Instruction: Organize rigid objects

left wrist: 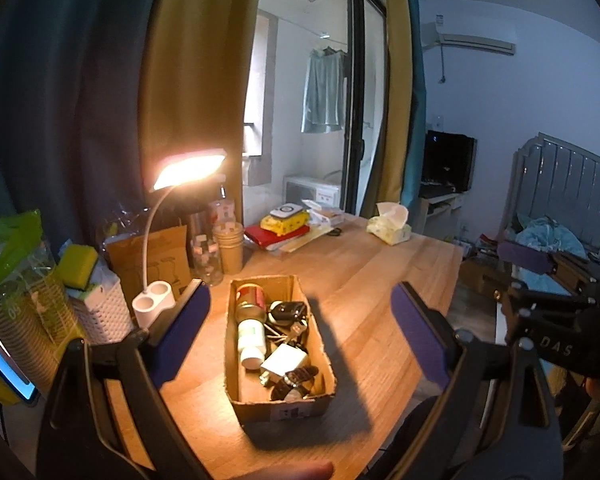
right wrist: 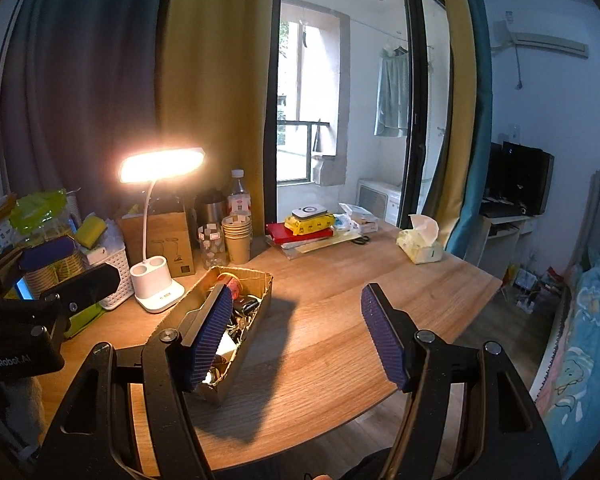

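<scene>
An open cardboard box (left wrist: 312, 404) sits on the wooden table (left wrist: 364, 276). It holds a red-labelled can (left wrist: 251, 296), a white bottle (left wrist: 252, 338), a black car key (left wrist: 286, 312), a white charger block (left wrist: 286, 360) and a wristwatch (left wrist: 296, 380). My left gripper (left wrist: 300, 334) is open and empty, held above the box with a finger on each side. My right gripper (right wrist: 296, 334) is open and empty, to the right of the box (right wrist: 256, 280); its left finger (right wrist: 208, 340) hides part of the contents.
A lit white desk lamp (left wrist: 156, 304) stands left of the box. Behind it are a white basket (left wrist: 100, 312), paper cups (left wrist: 230, 246), a jar (left wrist: 208, 256) and a cardboard carton (left wrist: 152, 256). Books (left wrist: 278, 234) and a tissue pack (left wrist: 390, 226) lie at the far edge.
</scene>
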Available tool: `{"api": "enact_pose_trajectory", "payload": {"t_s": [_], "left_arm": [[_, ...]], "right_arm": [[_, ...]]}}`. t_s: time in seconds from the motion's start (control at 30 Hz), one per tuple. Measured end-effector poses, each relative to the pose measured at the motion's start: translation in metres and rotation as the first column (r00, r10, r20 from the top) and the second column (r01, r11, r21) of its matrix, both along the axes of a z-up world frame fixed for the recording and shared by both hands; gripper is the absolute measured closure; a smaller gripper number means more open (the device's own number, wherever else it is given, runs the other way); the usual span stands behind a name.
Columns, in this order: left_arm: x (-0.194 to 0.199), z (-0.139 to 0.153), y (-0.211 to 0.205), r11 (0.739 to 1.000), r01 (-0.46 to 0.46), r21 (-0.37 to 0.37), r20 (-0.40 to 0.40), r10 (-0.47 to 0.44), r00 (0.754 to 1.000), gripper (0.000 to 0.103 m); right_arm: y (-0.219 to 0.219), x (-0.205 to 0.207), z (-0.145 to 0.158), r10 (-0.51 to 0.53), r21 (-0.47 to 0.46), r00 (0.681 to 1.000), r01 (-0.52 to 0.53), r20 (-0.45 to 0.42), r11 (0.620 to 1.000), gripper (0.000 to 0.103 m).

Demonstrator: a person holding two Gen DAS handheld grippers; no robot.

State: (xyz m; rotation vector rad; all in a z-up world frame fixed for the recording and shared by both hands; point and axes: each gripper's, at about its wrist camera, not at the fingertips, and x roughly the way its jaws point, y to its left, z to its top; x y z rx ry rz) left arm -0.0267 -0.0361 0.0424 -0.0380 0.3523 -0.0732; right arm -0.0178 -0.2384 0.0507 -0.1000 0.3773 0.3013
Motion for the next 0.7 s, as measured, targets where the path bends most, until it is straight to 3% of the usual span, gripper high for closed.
{"api": "enact_pose_trajectory", "payload": {"t_s": [0.7], "left_arm": [[-0.0017,0.0008,-0.0049,1.0,0.014,-0.003,-0.015,-0.014,1.0,0.01]], "right_arm": [[0.0011,-0.0018,-0.0021,0.003,-0.003,1.0,-0.003,-0.009,1.0,0.032]]}}
